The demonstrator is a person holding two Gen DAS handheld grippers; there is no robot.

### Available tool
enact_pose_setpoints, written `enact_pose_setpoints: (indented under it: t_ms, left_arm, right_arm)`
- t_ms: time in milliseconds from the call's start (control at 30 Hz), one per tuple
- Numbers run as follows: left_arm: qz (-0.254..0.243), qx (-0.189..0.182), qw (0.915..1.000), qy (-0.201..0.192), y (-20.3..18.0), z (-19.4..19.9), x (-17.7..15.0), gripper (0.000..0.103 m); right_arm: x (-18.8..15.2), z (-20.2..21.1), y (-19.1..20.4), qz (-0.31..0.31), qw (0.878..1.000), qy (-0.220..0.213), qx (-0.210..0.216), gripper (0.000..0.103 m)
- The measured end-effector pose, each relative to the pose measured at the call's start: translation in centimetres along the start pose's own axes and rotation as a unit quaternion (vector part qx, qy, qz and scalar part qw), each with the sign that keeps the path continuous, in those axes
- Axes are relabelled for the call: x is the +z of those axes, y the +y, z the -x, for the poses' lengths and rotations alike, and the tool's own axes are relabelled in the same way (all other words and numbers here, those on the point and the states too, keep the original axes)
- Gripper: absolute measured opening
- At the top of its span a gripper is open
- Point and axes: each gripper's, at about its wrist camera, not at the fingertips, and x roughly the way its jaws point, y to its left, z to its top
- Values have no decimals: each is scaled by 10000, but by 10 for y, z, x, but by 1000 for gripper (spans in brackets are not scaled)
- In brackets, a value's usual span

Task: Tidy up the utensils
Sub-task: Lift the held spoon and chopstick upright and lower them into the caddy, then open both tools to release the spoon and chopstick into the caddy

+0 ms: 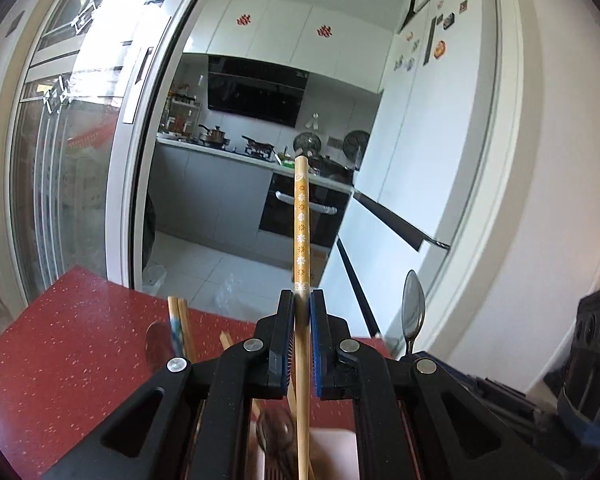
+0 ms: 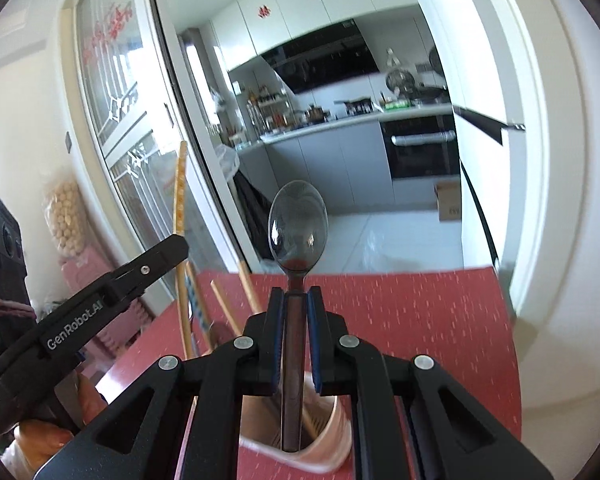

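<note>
Over the red table, near its edge, a pink holder stands with both tools above it. The left gripper is clamped on a flowered chopstick, the right gripper on a steel spoon. This looks like the sorting step; next each piece needs carrying to its own place.

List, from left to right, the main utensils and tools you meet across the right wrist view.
Left tongs → patterned chopstick → blue-patterned chopstick → spoon, held in the right tongs.
</note>
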Motion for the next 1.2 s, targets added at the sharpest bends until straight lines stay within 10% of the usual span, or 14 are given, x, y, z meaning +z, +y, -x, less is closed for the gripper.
enact_pose_setpoints:
  t_ms: [433, 1200]
  left_arm:
    - [-232, 292, 9987, -335, 1, -12, -46, 37]
    - [-395, 499, 9970, 446, 9, 0, -80, 38]
  right_arm:
    - [-42, -38, 4, 586, 9978, -321, -5, 12]
    - [-68, -32, -12, 517, 9978, 357, 198, 16]
